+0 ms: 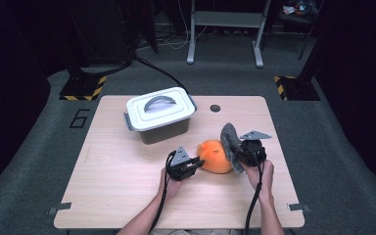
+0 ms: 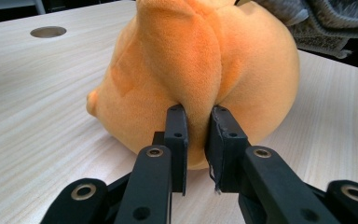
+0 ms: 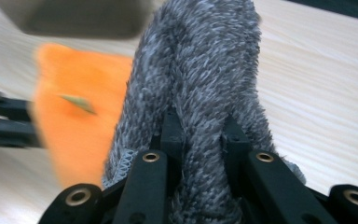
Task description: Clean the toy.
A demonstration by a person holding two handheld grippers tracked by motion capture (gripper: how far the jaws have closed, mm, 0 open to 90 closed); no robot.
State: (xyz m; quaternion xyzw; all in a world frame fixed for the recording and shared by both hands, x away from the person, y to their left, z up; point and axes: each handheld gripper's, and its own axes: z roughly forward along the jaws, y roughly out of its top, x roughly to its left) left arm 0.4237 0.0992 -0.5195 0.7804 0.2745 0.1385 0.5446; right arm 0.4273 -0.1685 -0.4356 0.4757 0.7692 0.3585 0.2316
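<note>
the person's forearms come in at the bottom of the high view, each hand carrying a set of tongs. the left tongs (image 1: 194, 163) are pinched on a plush fold of the orange stuffed toy (image 1: 215, 156), which lies on the counter (image 1: 117, 186) just right of middle, toward the near edge. in the left gripper view the two black jaws squeeze that fold between them, so the toy is pinned rather than lifted. the right tongs (image 1: 236, 147) are clamped on a grey fuzzy cloth (image 1: 230, 138), whose free end stands up beside the toy and touches its right flank.

the step looks like bringing the cloth onto the toy, to wipe or cover it. to do it well, the left grip should hold steady and low so the toy does not roll, while the right hand lays the cloth across the toy's top instead of pushing it sideways.

for room: the left half of the counter is bare wood, the lidded white box (image 1: 160, 113) sits well behind, the round hole (image 1: 215, 108) lies farther back, and the right edge is near the right hand.
</note>
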